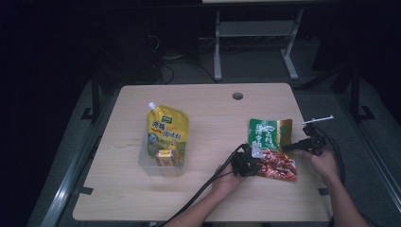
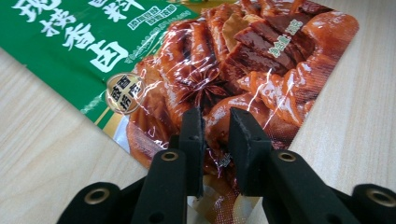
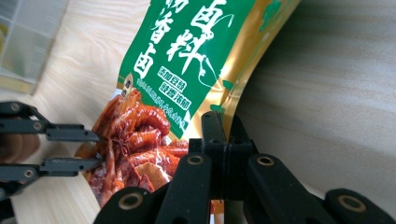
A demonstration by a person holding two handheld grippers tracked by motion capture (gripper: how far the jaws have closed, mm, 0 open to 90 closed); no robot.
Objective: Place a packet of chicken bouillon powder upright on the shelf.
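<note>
I see both jaws pinching the slippery seasoning packet [image 1: 271, 147], left gripper [image 1: 249, 162] and right gripper [image 1: 292, 147] at opposite edges, so I fear it slips out or tears.

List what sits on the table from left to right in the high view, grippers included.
Clear plastic bin with the yellow spouted pouch leaning in it → left gripper → green and red seasoning packet → right gripper, its body farthest right, pinching the packet's edge.
</note>
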